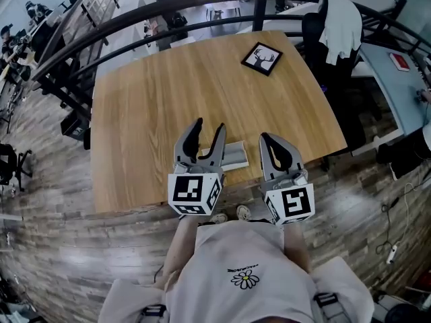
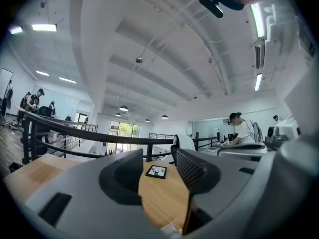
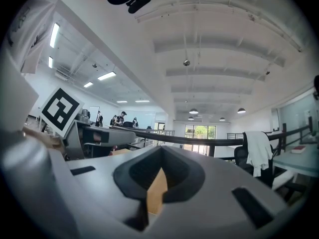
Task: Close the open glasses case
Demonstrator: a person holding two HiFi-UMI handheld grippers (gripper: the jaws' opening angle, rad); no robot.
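A pale grey glasses case [image 1: 234, 155] lies flat on the wooden table [image 1: 155, 93] near its front edge, between my two grippers. Its left end is hidden behind the left gripper, and I cannot tell how its lid stands. My left gripper [image 1: 207, 130] is open, with its right finger just beside the case and nothing between the jaws. In the left gripper view the gripper [image 2: 158, 157] shows bare wood between its fingers and a pale sliver of the case [image 2: 169, 229] at the bottom edge. My right gripper [image 1: 267, 140] is shut and empty, just right of the case; its tips [image 3: 161, 149] meet.
A black-framed deer picture [image 1: 261, 58] lies at the table's far right, also seen between the left jaws [image 2: 156, 172]. A dark curved railing [image 1: 202, 12] runs behind the table. A chair draped with a white cloth [image 1: 339, 25] stands at the right corner.
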